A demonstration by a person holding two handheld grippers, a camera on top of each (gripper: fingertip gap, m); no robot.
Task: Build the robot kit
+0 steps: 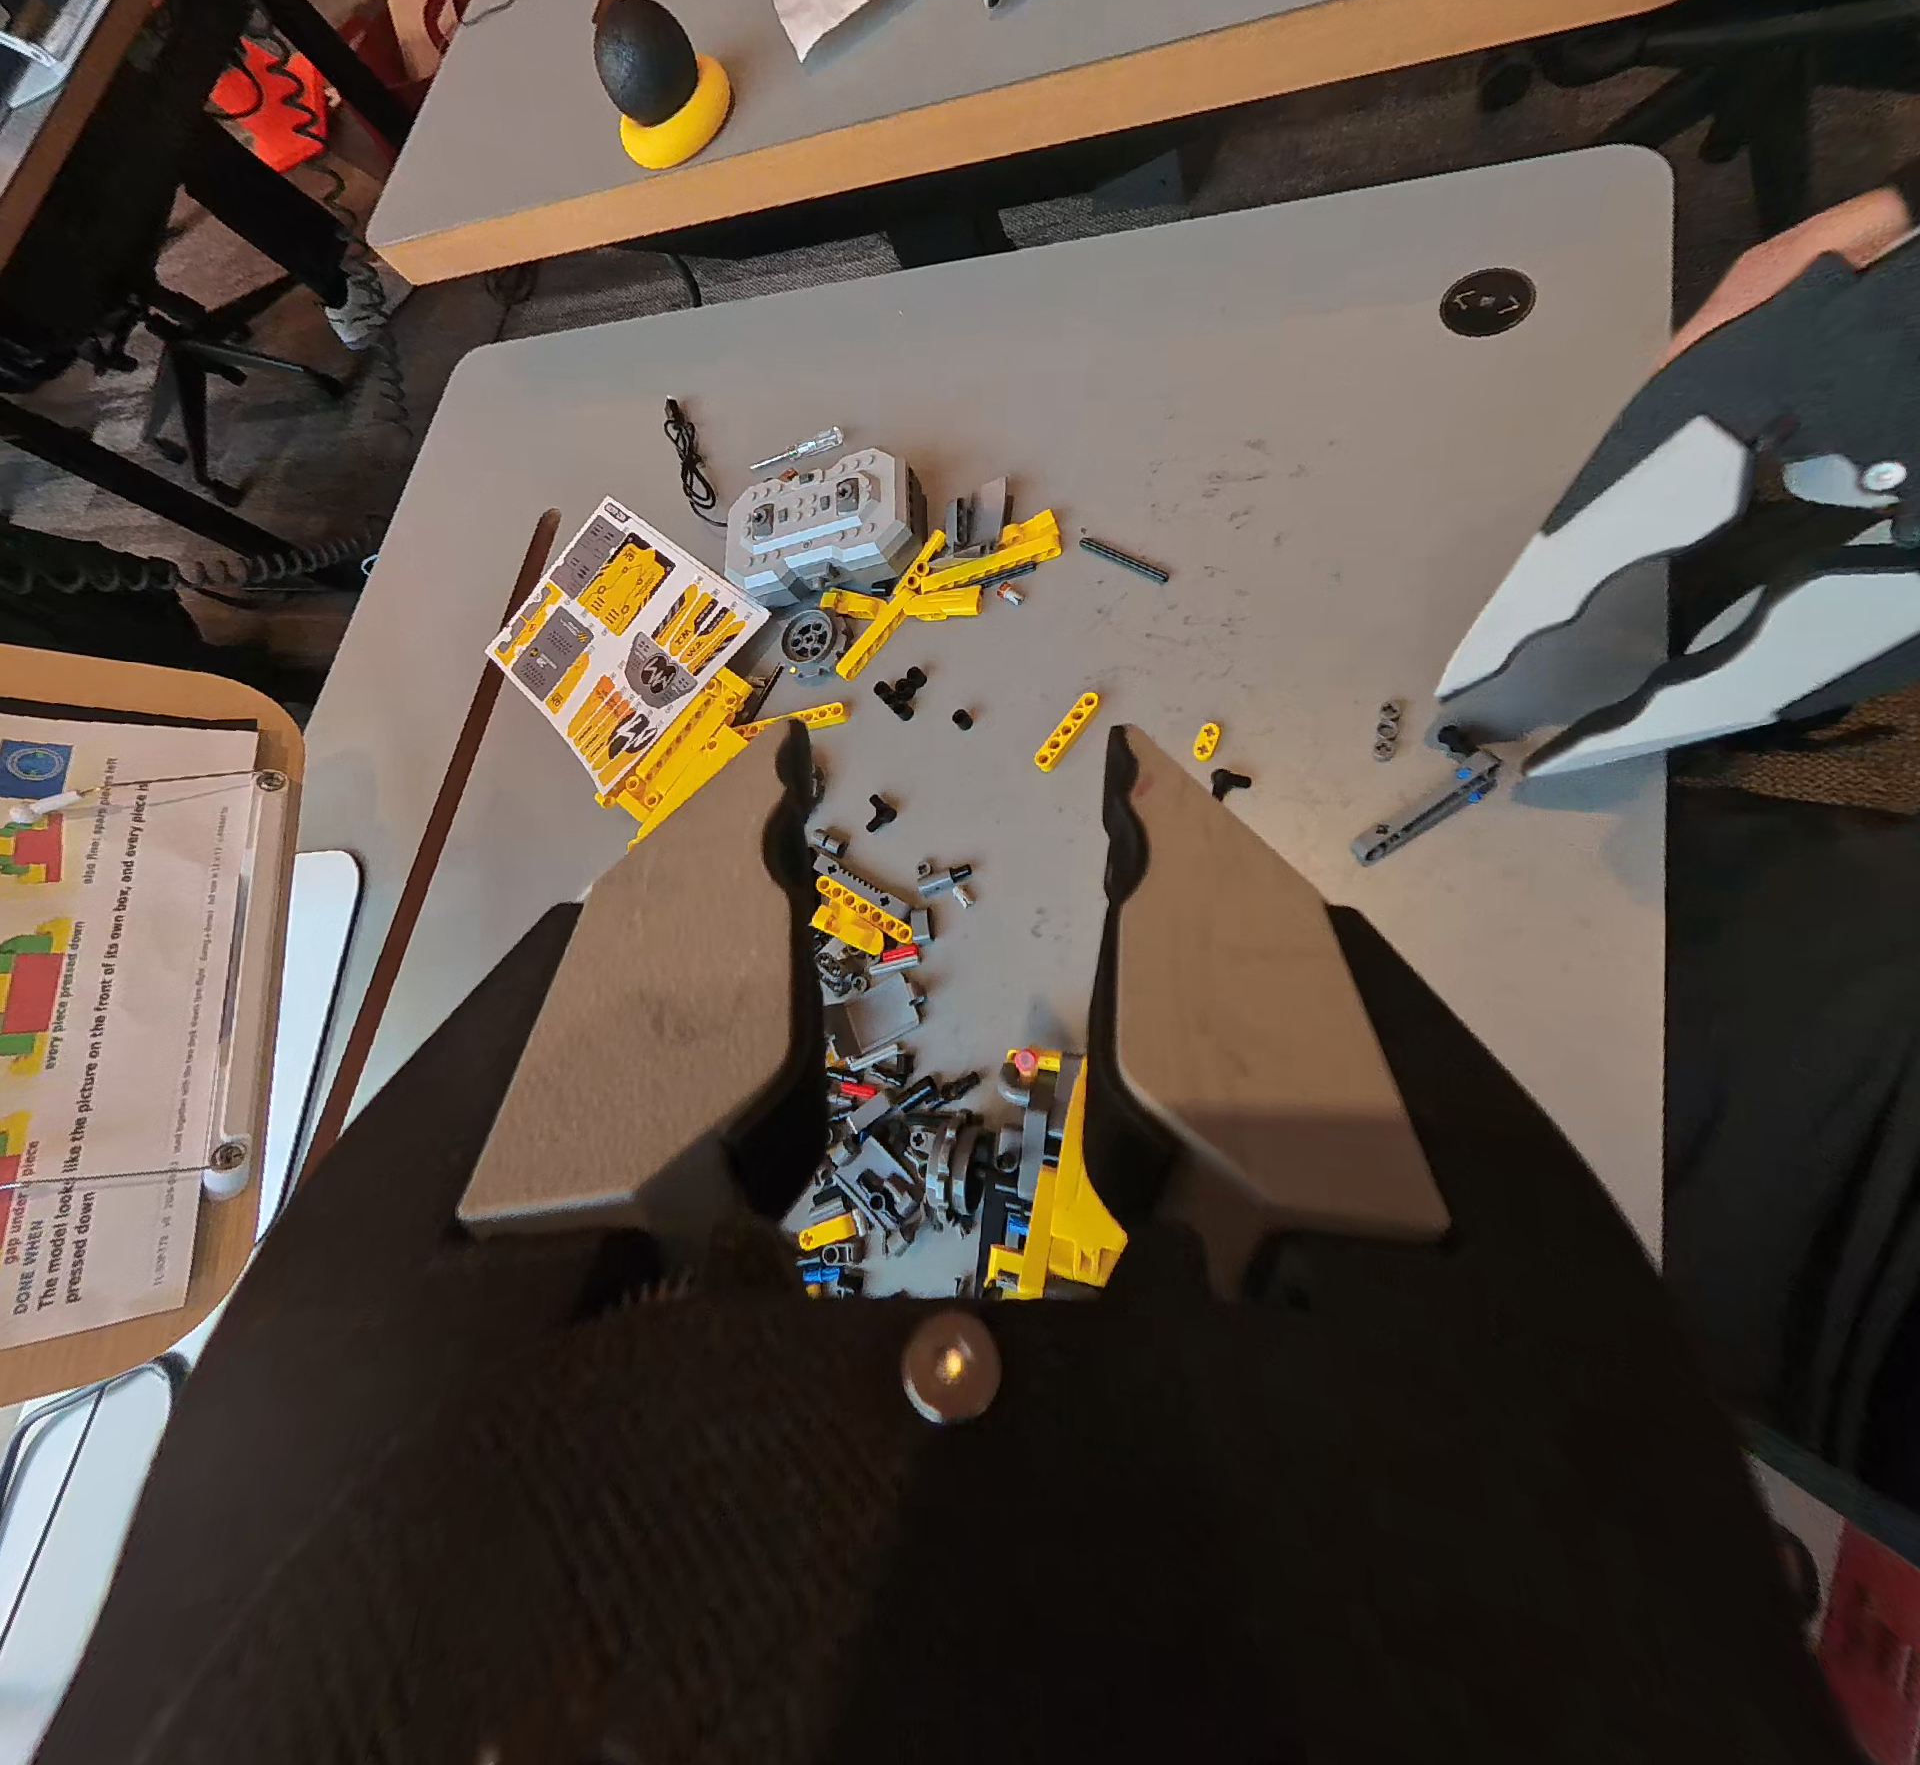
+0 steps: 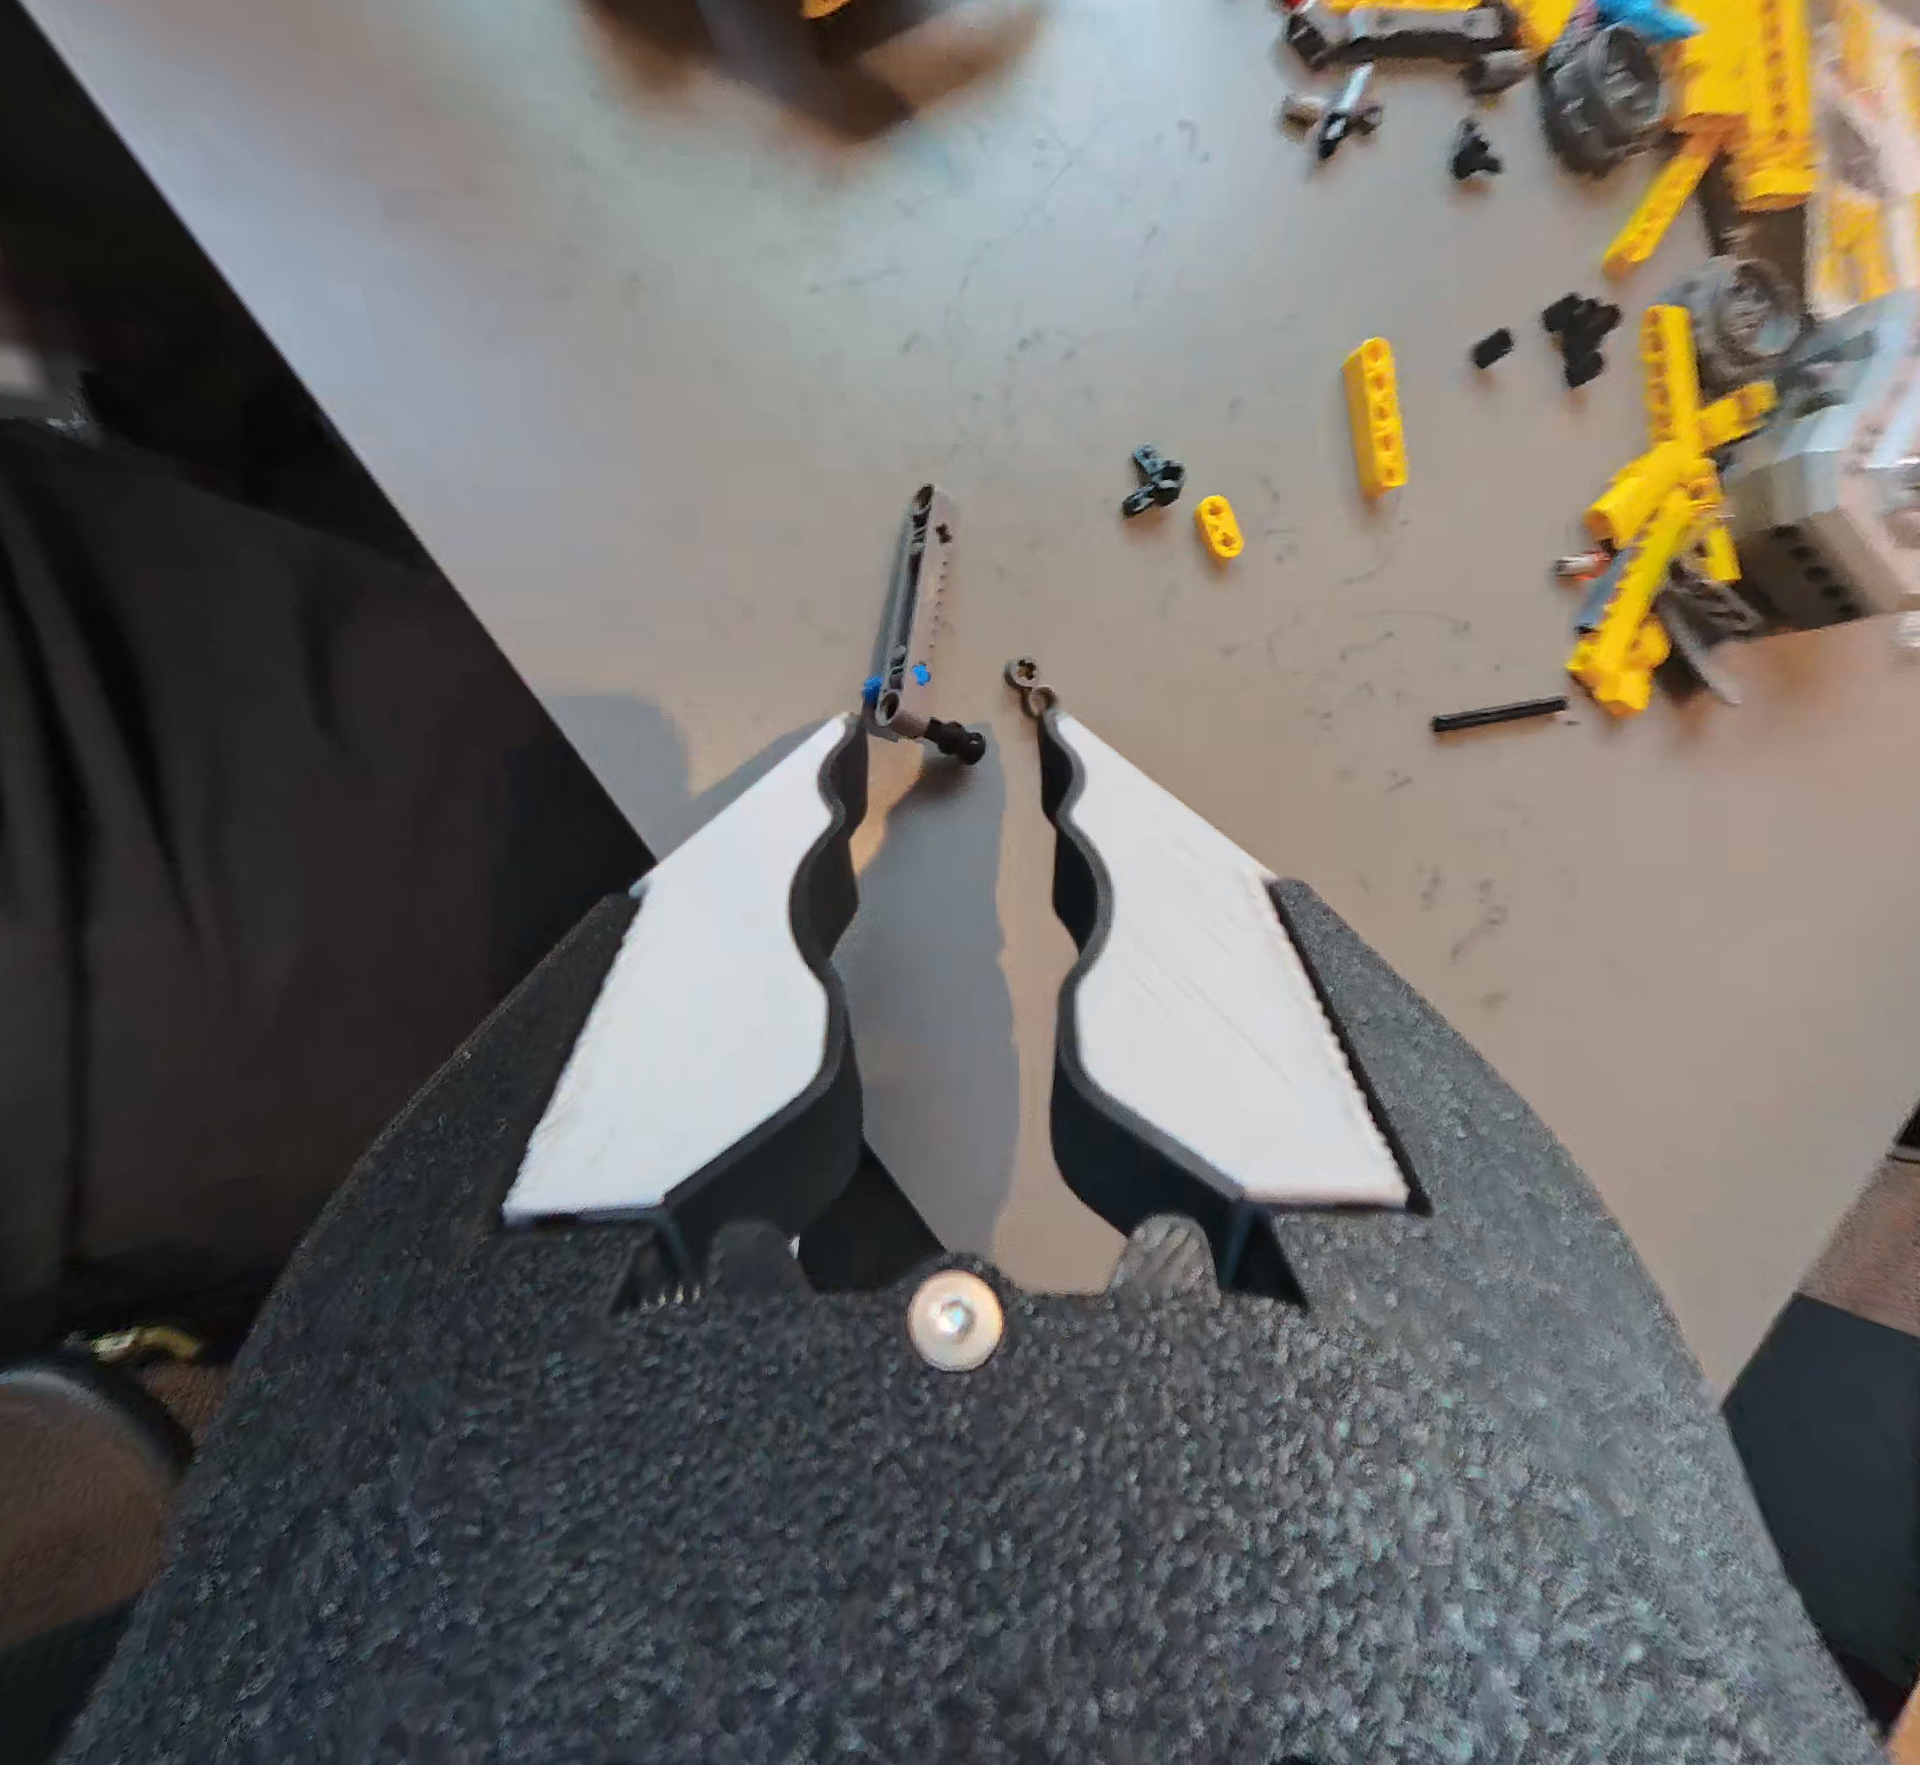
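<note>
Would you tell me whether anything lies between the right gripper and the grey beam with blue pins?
Nothing visible does. The right gripper, jaws open, sits right at the grey beam; its black pin end lies between the tips. Two small grey rings lie beside the other tip.

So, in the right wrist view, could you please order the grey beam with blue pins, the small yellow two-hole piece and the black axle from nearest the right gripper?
1. Grey beam, at the left fingertip of the right gripper.
2. Small yellow two-hole piece, ahead-right.
3. Black axle, far right.
</note>
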